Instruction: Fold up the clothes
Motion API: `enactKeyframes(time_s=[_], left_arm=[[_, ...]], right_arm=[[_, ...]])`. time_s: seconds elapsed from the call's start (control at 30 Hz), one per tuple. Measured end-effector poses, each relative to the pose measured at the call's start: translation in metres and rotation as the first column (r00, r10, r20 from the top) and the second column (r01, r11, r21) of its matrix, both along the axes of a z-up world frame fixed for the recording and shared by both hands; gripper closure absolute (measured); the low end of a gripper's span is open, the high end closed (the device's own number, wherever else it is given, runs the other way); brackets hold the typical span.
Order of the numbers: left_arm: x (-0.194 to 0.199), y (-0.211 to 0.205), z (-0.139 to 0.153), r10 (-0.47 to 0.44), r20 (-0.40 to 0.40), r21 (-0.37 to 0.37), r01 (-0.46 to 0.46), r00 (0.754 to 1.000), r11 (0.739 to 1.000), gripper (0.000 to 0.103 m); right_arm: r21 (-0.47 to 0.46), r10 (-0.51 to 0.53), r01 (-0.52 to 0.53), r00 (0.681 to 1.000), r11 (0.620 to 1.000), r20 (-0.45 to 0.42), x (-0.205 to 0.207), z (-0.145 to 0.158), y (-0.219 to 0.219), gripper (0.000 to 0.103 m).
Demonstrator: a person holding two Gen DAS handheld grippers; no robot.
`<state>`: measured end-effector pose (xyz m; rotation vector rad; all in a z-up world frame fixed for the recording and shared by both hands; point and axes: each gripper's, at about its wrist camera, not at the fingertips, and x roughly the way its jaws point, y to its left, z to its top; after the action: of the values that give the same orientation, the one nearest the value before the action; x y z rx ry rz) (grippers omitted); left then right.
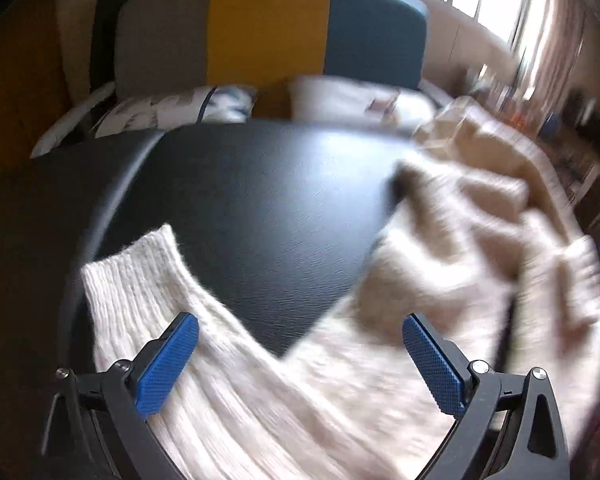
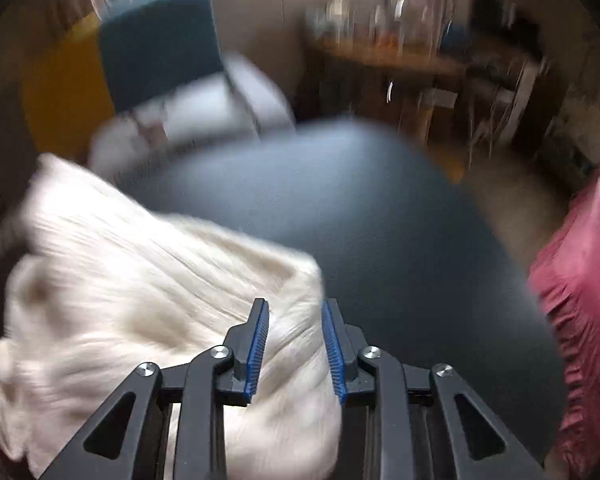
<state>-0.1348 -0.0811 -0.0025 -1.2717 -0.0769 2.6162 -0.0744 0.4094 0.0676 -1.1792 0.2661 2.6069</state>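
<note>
I have a cream knit sweater (image 1: 284,392) on the black table (image 1: 260,200). In the left wrist view it lies bunched across the near edge and the near right part of the surface. One ribbed cuff (image 1: 136,264) rests flat toward the near left corner; the far half of the table is bare.

Left gripper (image 1: 300,364): jaws spread wide, holding nothing. The sleeve runs beneath and between the two blue pads (image 1: 168,364); I cannot tell whether they touch the knit.

Right gripper (image 2: 294,350): jaws narrowed on a gathered fold of the sweater (image 2: 148,300). The wool fills the gap between the pads (image 2: 256,348), so I judge it clamped on the fabric. Both views are motion-blurred, strongest around the bunched body of the sweater.

Step in hand, by my judgement: spreading the garment out. No fold line is laid yet, and the body is heaped toward the right side as the left wrist view shows it.

Next move calls for:
1. A left-gripper grasp on the sleeve or shoulder beneath it.
2. Both grippers drawing apart to tension the knit flat over the bare middle of the table.
3. Low height, so the loose cuff does not drag over the near edge.

A pink garment (image 2: 580,300) hangs off the right edge; I keep clear of it.
</note>
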Motion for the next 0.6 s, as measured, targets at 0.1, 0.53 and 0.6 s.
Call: enactKeyframes(time_s=[0.1, 0.53, 0.6], left_arm=[[0.015, 0.015, -0.001, -0.050, -0.007, -0.027, 0.050, 0.999, 0.998, 0.000], [0.011, 0.060, -0.037, -0.129, 0.026, -0.234, 0.131, 0.991, 0.963, 0.000], [0.014, 0.059, -0.036, -0.143, 0.023, -0.223, 0.145, 0.989, 0.964, 0.011]], right_arm=[[-0.053, 0.183, -0.187, 0.980, 0.981, -0.077, 0.035, 0.022, -0.041, 0.054], [-0.079, 0.346, -0.337, 0.920, 0.938, 0.183, 0.084, -0.070, -0.142, 0.052], [-0.090, 0.331, -0.320, 0.928, 0.943, 0.169, 0.086, -0.072, -0.139, 0.052]])
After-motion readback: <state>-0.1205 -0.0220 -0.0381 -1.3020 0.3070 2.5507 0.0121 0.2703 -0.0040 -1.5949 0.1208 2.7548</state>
